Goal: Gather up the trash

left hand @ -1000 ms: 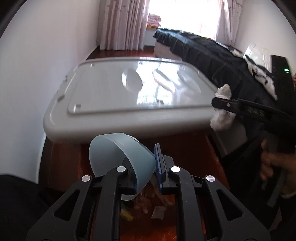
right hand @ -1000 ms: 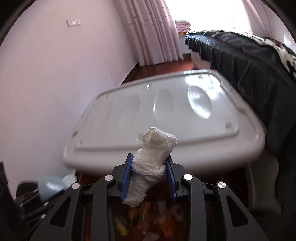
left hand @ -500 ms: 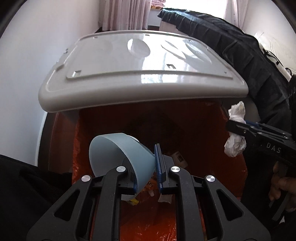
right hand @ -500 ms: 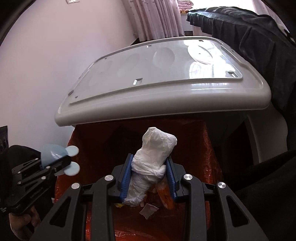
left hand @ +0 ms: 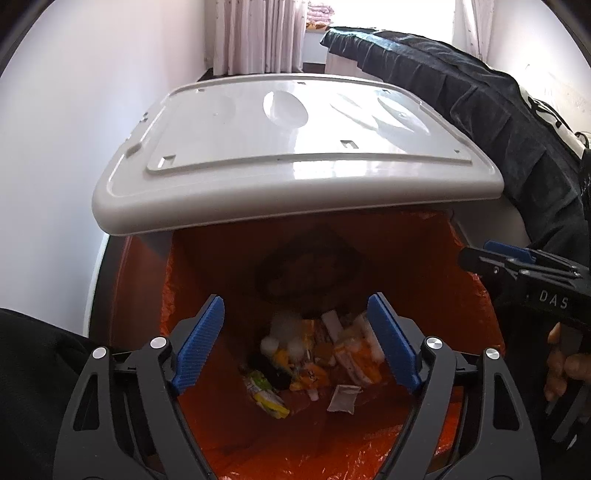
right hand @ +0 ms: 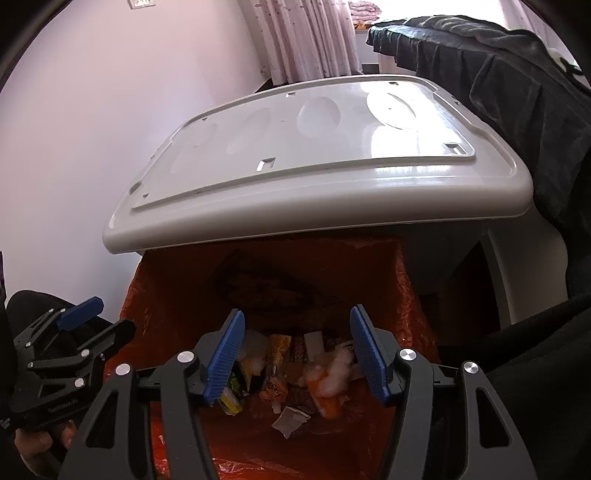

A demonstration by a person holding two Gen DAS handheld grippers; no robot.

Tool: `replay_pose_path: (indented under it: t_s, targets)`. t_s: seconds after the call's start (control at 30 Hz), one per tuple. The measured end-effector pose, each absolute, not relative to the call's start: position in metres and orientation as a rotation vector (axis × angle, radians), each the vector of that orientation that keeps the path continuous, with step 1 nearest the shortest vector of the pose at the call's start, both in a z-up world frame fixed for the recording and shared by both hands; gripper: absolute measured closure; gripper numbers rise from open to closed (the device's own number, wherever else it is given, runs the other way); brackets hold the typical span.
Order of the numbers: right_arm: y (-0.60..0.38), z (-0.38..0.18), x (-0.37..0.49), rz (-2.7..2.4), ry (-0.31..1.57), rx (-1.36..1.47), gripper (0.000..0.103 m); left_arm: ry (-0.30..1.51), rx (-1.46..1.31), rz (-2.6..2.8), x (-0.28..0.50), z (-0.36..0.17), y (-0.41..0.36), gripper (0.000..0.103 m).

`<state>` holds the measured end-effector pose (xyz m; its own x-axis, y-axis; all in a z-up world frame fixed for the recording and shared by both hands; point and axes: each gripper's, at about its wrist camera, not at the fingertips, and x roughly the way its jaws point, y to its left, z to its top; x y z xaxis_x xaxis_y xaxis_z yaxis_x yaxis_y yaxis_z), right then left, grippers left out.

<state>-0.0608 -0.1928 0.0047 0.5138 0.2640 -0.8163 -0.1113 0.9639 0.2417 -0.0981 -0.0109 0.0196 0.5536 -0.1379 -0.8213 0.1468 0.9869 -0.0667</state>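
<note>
My left gripper [left hand: 295, 308] hangs over the bin with its jaws opening and nothing between them. Below it a pale blue cup [left hand: 282, 328] is a blur, dropping onto the trash pile [left hand: 332, 358] in the orange bin liner [left hand: 406, 258]. In the right wrist view my right gripper [right hand: 296, 314] is also opening, with an empty gap. A crumpled white tissue [right hand: 334, 369] shows blurred on the wrappers beneath it. The grey bin lid [left hand: 295, 147] stands raised behind both grippers. Each gripper appears at the edge of the other's view.
A bed under a dark cover [left hand: 480, 92] runs along the right of the bin. A plain wall [left hand: 74, 129] is on the left and pink curtains [left hand: 258, 33] hang at the far end. A person's hand [left hand: 557, 365] grips the right tool.
Both grippers sank toward the bin mouth, then opened. The blue cup left the left jaws and the white tissue left the right jaws; both fell into the liner.
</note>
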Motion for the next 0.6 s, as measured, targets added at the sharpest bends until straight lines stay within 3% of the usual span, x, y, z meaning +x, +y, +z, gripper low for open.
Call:
replay_pose_path:
  t_s: [0.3, 0.5, 0.6]
  targets:
    - [-0.1979, 0.0034, -0.0612, 0.209, 1.008, 0.188, 0.038, 0.973, 0.007, -0.158, -0.098, 0.0193, -0.0108, 0.024]
    - [-0.1973, 0.0049, -0.0613, 0.204, 1.001, 0.191, 0.024, 0.969, 0.002, -0.159, -0.0974, 0.0199, -0.0092, 0.021]
    - [-0.1965, 0.0089, -0.059, 0.211, 0.998, 0.193, 0.01, 0.959, -0.016, -0.162, -0.0939, 0.0243, -0.0067, 0.018]
